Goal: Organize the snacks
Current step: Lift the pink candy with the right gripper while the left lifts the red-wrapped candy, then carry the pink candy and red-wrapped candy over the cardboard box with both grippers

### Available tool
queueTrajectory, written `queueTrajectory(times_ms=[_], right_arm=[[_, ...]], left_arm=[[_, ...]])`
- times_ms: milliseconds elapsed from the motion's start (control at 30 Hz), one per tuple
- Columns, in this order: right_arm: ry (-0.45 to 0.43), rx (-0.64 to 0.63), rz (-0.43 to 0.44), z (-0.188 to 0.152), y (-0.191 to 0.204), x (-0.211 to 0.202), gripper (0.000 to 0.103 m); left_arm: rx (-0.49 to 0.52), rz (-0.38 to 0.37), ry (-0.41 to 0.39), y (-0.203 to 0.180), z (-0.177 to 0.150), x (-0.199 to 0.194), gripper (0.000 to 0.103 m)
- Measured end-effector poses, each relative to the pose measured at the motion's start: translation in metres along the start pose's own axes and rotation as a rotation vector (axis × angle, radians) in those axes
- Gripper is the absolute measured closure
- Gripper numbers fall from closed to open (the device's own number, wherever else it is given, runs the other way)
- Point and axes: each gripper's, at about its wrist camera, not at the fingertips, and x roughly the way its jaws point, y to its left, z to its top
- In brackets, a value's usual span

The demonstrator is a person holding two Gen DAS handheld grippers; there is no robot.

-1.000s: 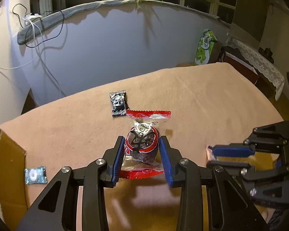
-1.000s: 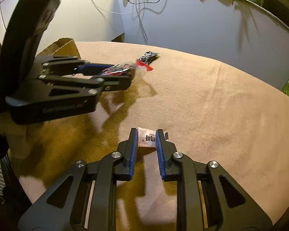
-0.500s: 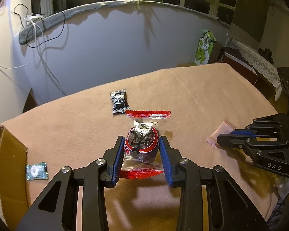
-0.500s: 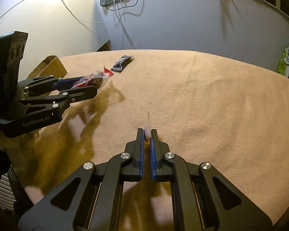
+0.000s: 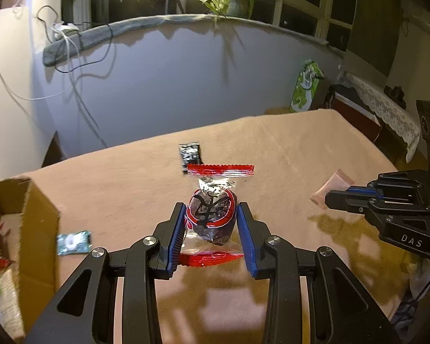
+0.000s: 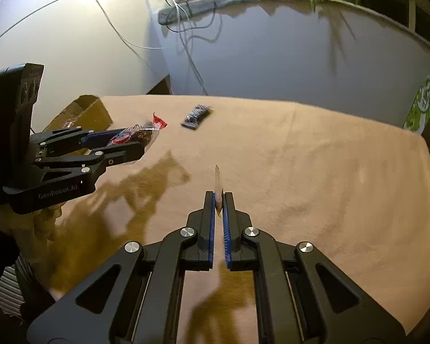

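Observation:
My left gripper (image 5: 211, 210) is shut on a red and clear wrapped snack (image 5: 212, 215) and holds it above the tan tabletop (image 5: 286, 157); it also shows in the right wrist view (image 6: 134, 136). My right gripper (image 6: 219, 197) is shut on a thin pink sachet (image 6: 218, 185), seen edge-on and lifted off the table. In the left wrist view the pink sachet (image 5: 332, 185) sticks out of the right gripper (image 5: 329, 197) at the right. A black snack packet (image 5: 189, 154) lies on the table beyond the held snack, and it also shows in the right wrist view (image 6: 196, 116).
An open cardboard box (image 5: 34, 223) with some snacks inside stands at the table's left edge, also visible in the right wrist view (image 6: 83, 111). A teal wrapped candy (image 5: 73, 242) lies beside it. A green carton (image 5: 305, 86) stands past the far right corner. A grey wall rises behind the table.
My right gripper closed on the pink sachet and lifted it off the table. My left gripper kept its hold on the red snack and shifted towards the box, which now shows more.

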Motion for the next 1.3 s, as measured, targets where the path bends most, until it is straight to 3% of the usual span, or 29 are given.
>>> queueTrajectory(times_ms=[833,1300], right_arm=[[-0.067,-0.215,0.157,0.045,0.163,-0.002,0.098],[-0.039,-0.299,0.226,0.07,0.237,0.036,0.098]], left_arm=[[-0.144,0.168,-0.123,0.089,-0.053,-0.127,0.068],[-0.229,0.25,-0.125,0.145,-0.088,-0.156,0.069]])
